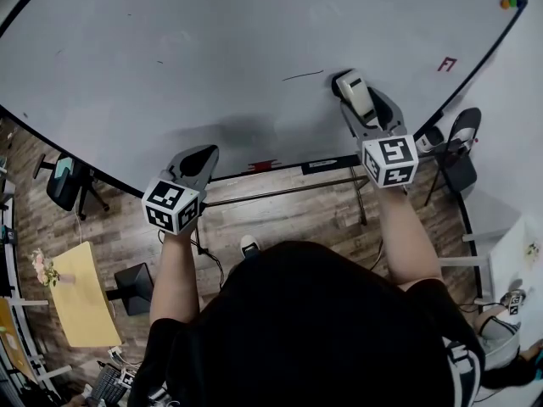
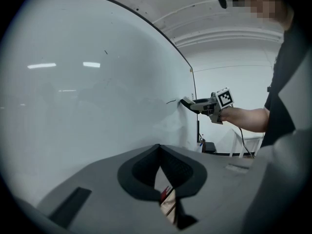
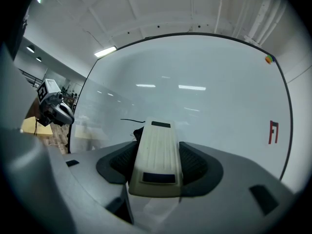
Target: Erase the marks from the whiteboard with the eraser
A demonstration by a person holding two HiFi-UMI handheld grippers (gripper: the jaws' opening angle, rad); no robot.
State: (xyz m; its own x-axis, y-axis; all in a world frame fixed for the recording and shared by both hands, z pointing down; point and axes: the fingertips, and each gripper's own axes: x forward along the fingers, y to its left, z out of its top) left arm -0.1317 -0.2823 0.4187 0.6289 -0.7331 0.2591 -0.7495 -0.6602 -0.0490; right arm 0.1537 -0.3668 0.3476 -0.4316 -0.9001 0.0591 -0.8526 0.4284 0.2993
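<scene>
Currently right gripper (image 1: 355, 91) clamps eraser (image 3: 156, 152) against whiteboard (image 1: 212, 49), just beside thin black line (image 1: 302, 75); left gripper (image 2: 158, 149) jaws together, empty, near board's lower edge.

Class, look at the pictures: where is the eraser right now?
In the head view the eraser is right of centre, clamped in the right gripper with its front end at the whiteboard, just right of a thin black line.
</scene>
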